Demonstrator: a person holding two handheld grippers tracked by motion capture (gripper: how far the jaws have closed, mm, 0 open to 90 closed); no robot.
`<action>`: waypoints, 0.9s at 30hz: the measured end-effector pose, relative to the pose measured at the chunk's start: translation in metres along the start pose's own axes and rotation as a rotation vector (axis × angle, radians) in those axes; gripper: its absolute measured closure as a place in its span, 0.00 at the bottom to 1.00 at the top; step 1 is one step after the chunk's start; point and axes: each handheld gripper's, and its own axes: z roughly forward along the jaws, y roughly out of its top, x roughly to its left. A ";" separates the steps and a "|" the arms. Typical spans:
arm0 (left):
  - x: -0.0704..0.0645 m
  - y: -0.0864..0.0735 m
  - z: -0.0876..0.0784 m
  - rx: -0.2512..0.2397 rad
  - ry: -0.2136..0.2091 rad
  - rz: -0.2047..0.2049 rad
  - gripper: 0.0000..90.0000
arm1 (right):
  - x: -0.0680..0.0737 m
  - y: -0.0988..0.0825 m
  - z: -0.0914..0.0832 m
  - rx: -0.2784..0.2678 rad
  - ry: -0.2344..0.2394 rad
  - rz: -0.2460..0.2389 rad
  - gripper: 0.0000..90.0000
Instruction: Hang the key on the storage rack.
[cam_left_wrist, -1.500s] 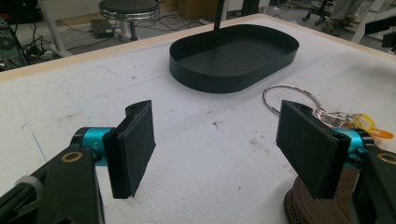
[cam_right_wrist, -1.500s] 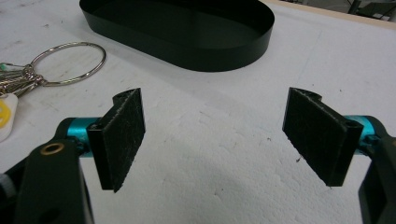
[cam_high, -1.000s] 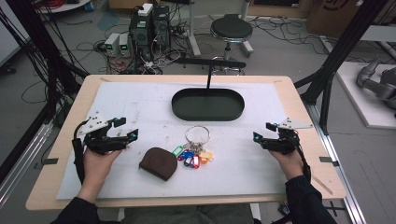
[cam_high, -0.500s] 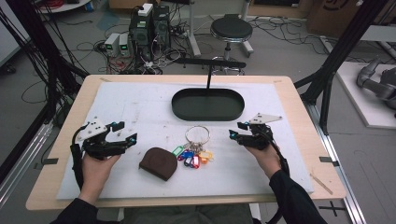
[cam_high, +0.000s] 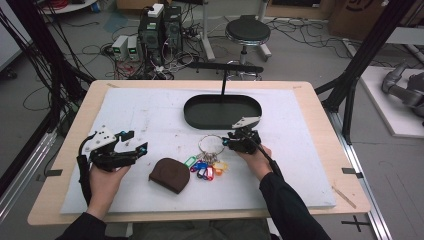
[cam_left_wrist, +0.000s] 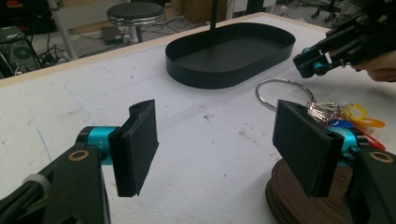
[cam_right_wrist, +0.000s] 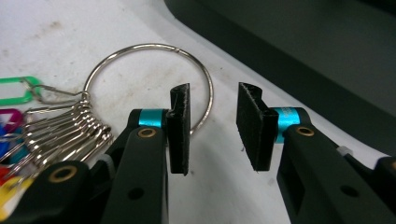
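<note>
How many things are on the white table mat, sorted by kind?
Black oval tray: 1
Key ring with coloured tags: 1
Brown pouch: 1
Handheld grippers, left gripper and right gripper: 2
Total: 5

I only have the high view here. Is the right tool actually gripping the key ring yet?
Observer: Not yet. In the right gripper view, the right tool has just been closing its jaws, but the pads stand apart. A short arc of the key ring sits in the gap by one pad, unpinched.
Operator: Is the ring lifted at all?
Observer: No. The left gripper view shows it lying flat on the white mat, apart from the black tray.
Operator: And the left tool?
Observer: The left tool is wide open with nothing between its pads, and the brown pouch lies under one jaw.
</note>
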 end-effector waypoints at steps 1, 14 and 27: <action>0.000 0.000 0.000 0.000 -0.001 -0.001 0.34 | 0.001 0.002 0.003 0.006 -0.005 0.002 0.75; 0.001 -0.003 0.000 0.012 -0.004 -0.010 0.34 | 0.010 0.006 0.020 0.065 -0.035 -0.001 0.94; 0.001 -0.004 0.000 0.019 0.002 -0.013 0.34 | -0.006 0.008 -0.002 -0.064 0.049 0.093 0.98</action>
